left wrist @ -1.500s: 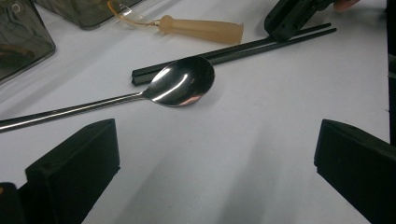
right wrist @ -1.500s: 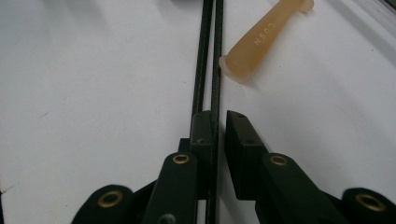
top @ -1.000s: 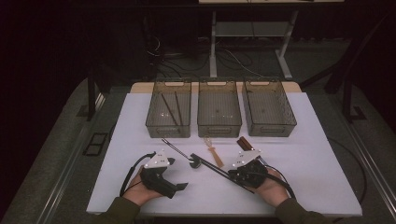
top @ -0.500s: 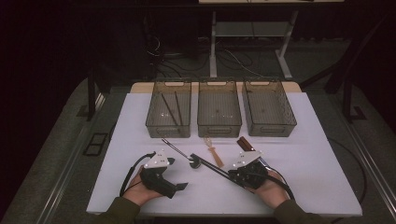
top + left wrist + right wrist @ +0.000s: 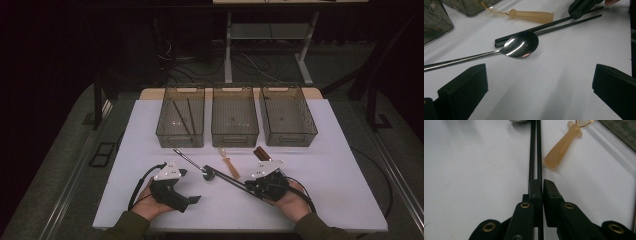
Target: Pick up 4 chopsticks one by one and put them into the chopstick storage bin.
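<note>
The right gripper (image 5: 542, 187) has its fingers pinched shut on the chopsticks (image 5: 535, 152), ready to lift them toward the bins at 12 o'clock. The left gripper (image 5: 539, 87) rests with fingers wide open and empty, the spoon (image 5: 520, 45) just ahead.

One camera hangs high on the person's side, looking forward and down over the whole white table (image 5: 325, 165). The other two ride the grippers, low and close over the tabletop, and both catch the black chopsticks (image 5: 554, 26) and the tan-handled utensil (image 5: 560, 148)
</note>
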A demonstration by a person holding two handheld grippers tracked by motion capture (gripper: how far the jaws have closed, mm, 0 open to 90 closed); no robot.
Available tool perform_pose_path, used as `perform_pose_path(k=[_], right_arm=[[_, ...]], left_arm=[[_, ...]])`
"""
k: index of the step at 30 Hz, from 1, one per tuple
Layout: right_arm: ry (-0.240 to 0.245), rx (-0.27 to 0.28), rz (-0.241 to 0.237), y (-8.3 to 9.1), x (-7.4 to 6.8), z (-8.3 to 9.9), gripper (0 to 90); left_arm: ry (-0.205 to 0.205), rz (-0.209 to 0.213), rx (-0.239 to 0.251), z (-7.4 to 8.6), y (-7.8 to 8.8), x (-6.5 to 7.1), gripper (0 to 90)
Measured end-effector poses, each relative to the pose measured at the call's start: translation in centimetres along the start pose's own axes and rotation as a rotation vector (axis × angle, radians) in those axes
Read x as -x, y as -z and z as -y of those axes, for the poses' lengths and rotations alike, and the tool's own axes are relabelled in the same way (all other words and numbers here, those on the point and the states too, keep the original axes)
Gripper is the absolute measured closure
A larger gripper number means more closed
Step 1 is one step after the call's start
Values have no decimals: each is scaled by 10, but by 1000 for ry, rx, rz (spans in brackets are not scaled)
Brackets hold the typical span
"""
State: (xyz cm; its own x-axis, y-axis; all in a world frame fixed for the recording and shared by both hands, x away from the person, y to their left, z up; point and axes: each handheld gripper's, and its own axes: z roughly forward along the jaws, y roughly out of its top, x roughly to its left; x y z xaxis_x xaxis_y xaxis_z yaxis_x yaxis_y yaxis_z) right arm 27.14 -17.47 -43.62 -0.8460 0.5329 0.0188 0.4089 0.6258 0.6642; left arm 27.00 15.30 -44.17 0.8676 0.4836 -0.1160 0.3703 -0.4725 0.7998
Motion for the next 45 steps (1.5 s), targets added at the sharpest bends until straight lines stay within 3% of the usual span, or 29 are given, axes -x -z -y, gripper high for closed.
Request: perform_pose_path(k=[27,36,45], right_arm=[[-47,198,-79,43,16,0,856],[-74,226,-112,51,18,-2,856],[-67,255,-99,60,19,-10,857]], left_arm=[[6,0,4,0,0,0,0],[5,0,5,0,0,0,0],[0,-3,2,0,1,-1,0]])
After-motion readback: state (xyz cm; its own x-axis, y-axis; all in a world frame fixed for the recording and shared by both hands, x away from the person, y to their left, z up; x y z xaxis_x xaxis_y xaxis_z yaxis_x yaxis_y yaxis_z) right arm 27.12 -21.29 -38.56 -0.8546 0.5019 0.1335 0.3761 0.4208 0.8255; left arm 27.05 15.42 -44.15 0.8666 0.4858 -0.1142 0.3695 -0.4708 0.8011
